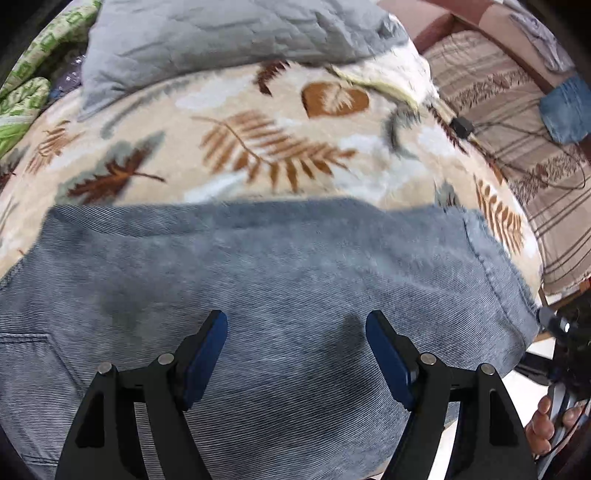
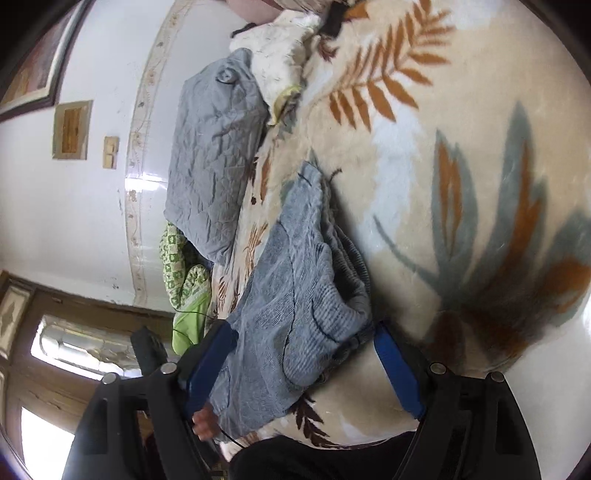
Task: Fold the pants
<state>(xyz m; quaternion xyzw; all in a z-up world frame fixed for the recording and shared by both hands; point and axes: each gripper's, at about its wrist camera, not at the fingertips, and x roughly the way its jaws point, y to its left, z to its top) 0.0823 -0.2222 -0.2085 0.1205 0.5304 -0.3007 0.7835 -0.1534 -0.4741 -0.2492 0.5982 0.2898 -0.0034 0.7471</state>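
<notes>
Blue-grey denim pants [image 1: 258,280] lie spread on a cream blanket with leaf print [image 1: 240,122]. My left gripper [image 1: 295,332] is open just above the pants, holding nothing; a back pocket shows at the lower left. In the right wrist view the pants [image 2: 295,280] lie bunched and partly doubled over on the blanket [image 2: 461,166]. My right gripper [image 2: 306,343] is open with its blue pads on either side of the near end of the pants, not closed on them.
A grey quilt [image 1: 221,33] lies at the far side of the blanket, with a green patterned cloth [image 1: 22,99] at the left. A striped brown bed [image 1: 517,129] with cables and a small denim piece [image 1: 565,110] lies to the right. White wall [image 2: 74,206].
</notes>
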